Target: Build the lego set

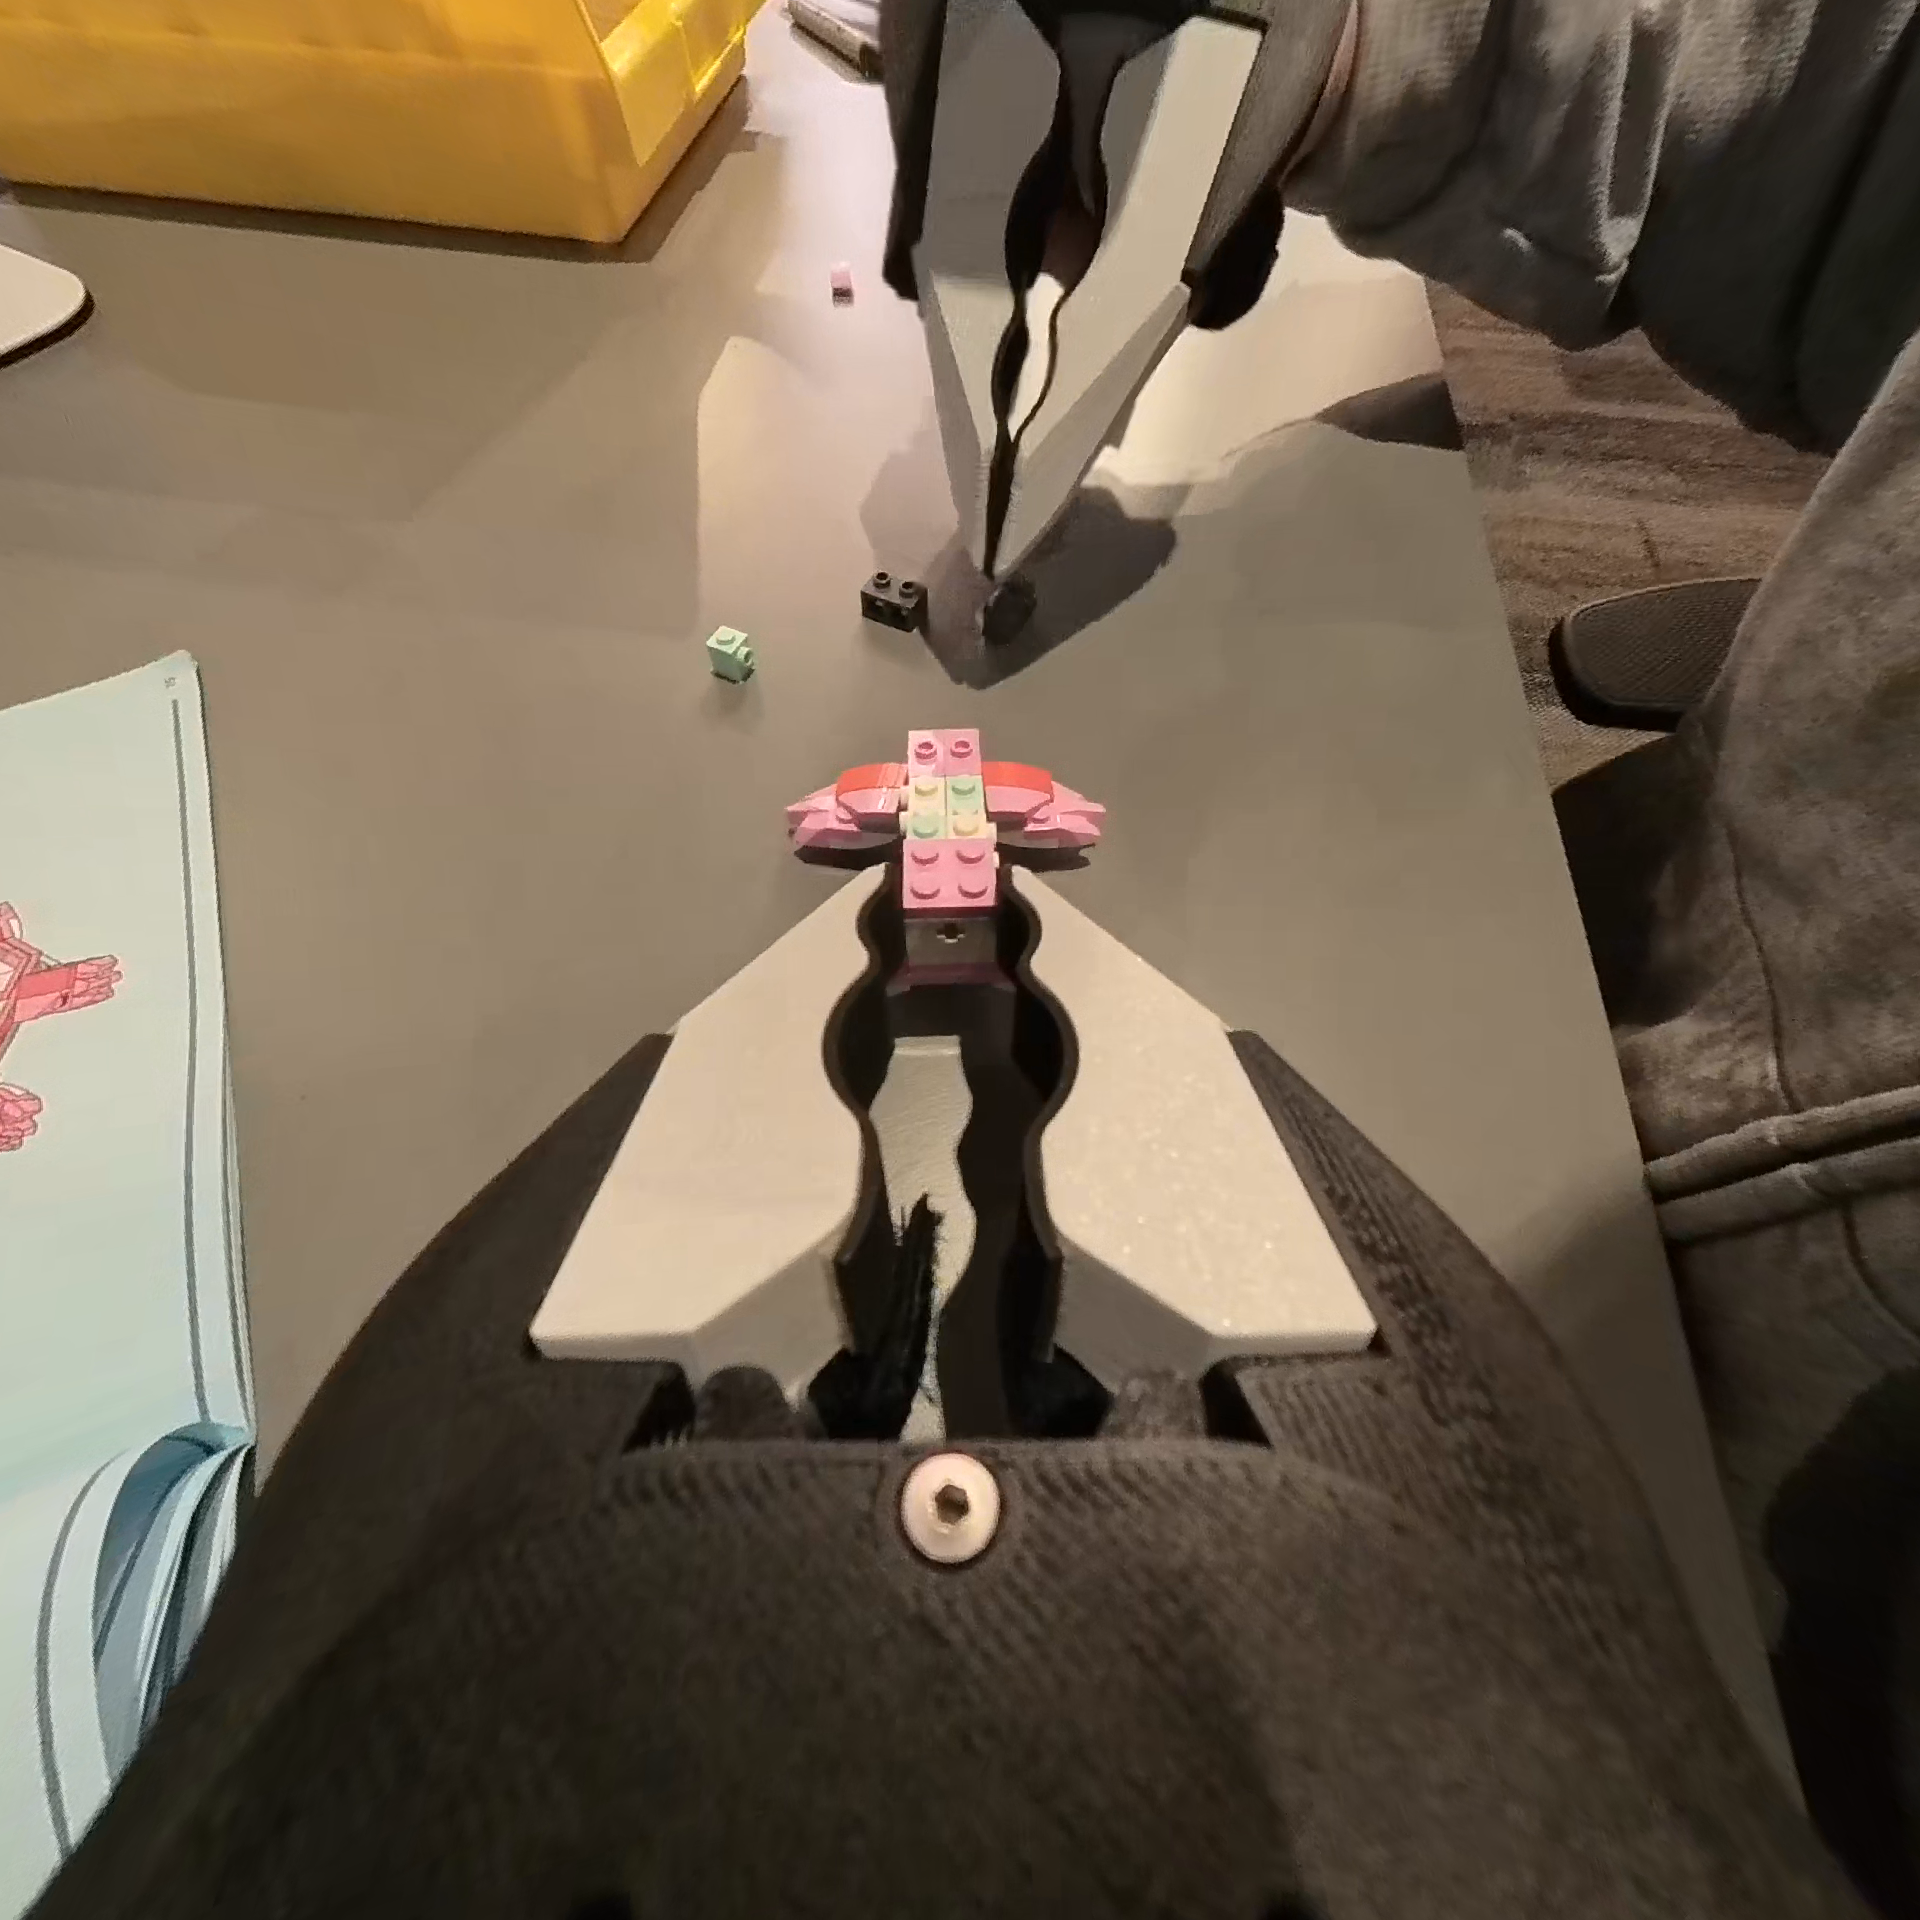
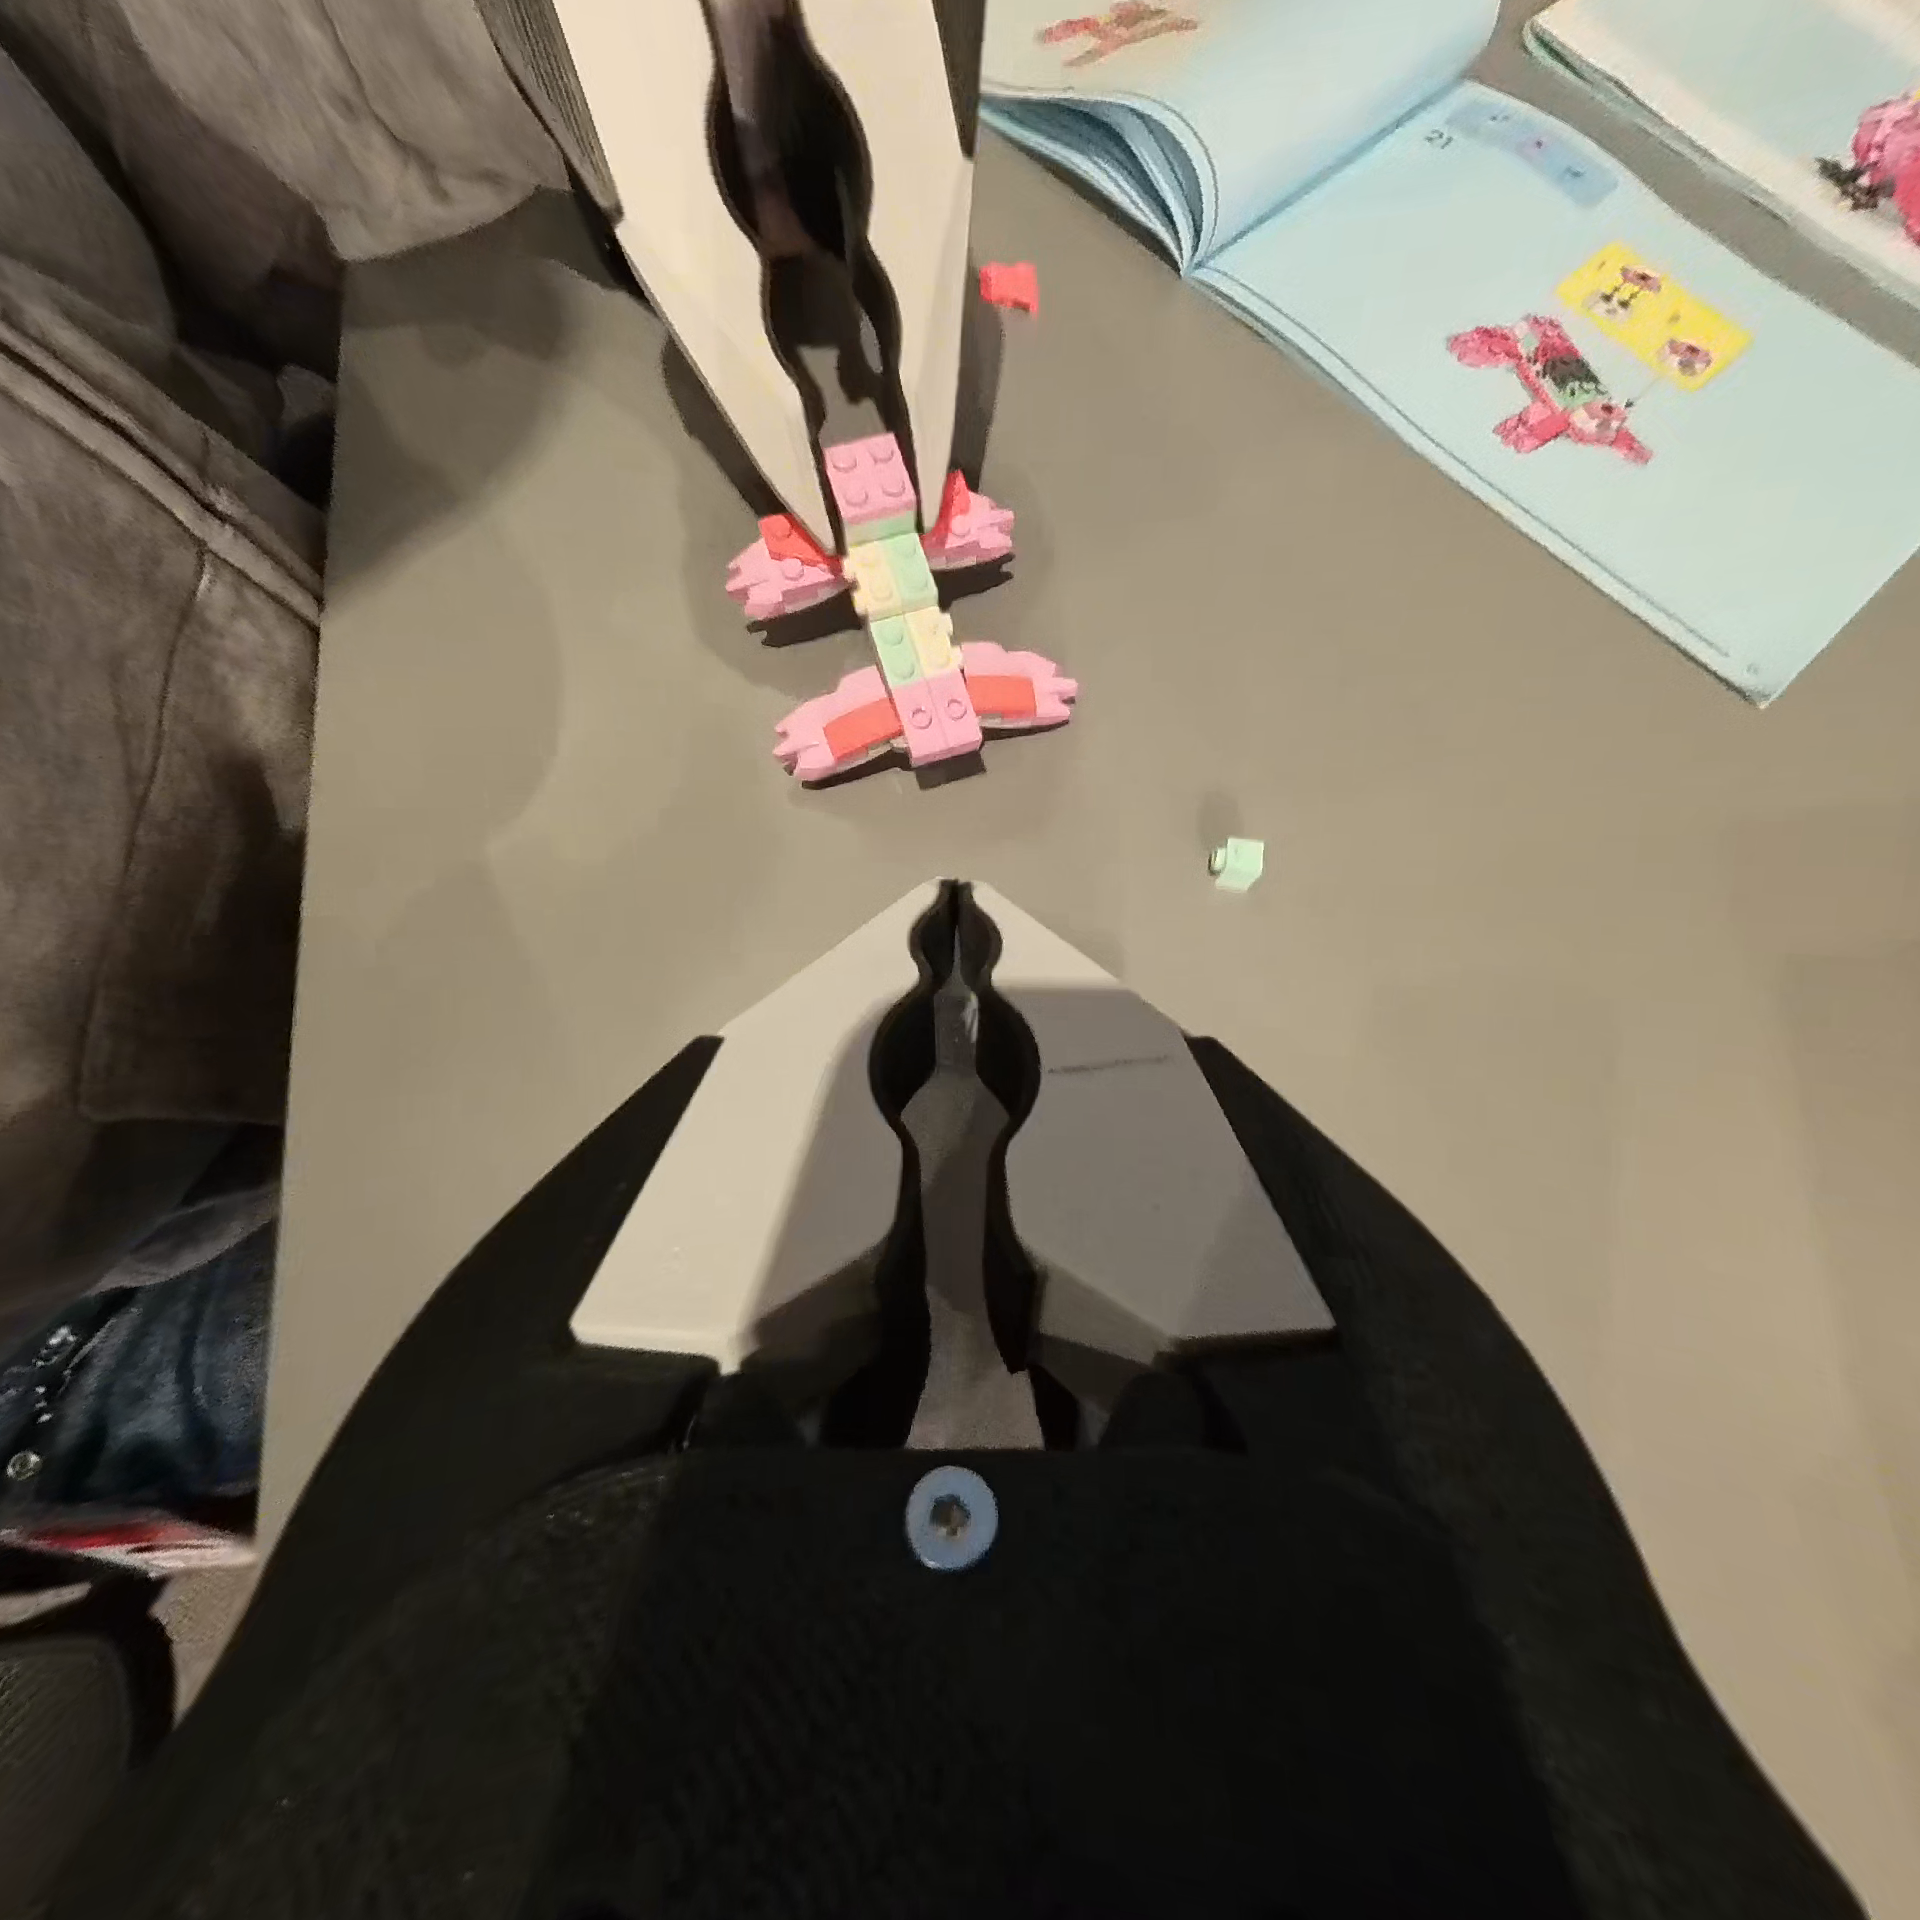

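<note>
A pink, red, mint and cream lego model [image 1: 940,810] lies on the grey table [image 1: 468,520]. My left gripper [image 1: 945,883] is shut on the pink block at the model's near end. The right wrist view shows the same grip: the left gripper [image 2: 868,478] clamps the far pink block of the model [image 2: 914,644]. My right gripper [image 2: 948,883] is shut, with nothing visible between its tips. In the left wrist view the right gripper [image 1: 992,608] points down at the table beside a black brick [image 1: 891,594]. A mint brick [image 1: 732,657] lies loose nearby and also shows in the right wrist view [image 2: 1238,864].
A yellow bin [image 1: 364,94] stands at the back left. An open light-blue instruction booklet [image 2: 1455,364] lies beside the model. A small pink piece [image 1: 842,283] and a red piece [image 2: 1010,284] lie loose. A person's grey sleeve [image 1: 1662,156] is at the table's right edge. My hands' fingertips stand some 8 cm from each other. Between my right fingertips and the black brick [image 1: 891,594] there is roughly 4 cm.
</note>
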`<state>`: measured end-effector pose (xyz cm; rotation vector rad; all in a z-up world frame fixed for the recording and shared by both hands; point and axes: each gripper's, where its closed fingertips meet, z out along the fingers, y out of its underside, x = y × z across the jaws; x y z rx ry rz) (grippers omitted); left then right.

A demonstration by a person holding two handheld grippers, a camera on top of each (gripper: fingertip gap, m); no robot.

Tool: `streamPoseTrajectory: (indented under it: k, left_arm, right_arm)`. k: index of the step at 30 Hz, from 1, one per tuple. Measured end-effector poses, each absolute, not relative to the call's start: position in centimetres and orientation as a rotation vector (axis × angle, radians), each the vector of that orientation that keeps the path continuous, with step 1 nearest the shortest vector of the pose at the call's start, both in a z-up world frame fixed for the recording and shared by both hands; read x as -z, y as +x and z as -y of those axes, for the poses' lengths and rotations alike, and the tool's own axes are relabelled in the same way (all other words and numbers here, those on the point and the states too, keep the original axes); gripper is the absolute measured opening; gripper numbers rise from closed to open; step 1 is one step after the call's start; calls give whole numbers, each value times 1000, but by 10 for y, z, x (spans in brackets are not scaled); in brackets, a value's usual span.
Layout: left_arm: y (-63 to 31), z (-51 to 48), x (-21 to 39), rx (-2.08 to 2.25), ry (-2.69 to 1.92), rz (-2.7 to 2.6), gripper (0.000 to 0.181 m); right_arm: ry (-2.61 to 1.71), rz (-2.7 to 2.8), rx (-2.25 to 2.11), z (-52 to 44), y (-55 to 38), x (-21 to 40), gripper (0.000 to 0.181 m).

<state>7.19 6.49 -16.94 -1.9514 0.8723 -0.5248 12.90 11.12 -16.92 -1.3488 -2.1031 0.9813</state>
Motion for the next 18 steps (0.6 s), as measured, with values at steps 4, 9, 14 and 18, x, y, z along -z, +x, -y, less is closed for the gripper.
streamPoseTrajectory:
  k: [4,9,14,18]
  left_arm:
    - [72,-64,169,528,-1945,-876,16]
    - [72,-64,170,532,-1951,-881,16]
    - [73,-63,173,519,-1961,-898,16]
    - [73,-63,171,520,-1953,-895,16]
  right_arm:
    - [-1355,2178,-940,-109,129,174,19]
    - [-1425,2224,-815,-118,141,186,21]
    - [-1450,2229,-790,-118,149,194,13]
    - [-1420,2196,-770,-122,142,193,8]
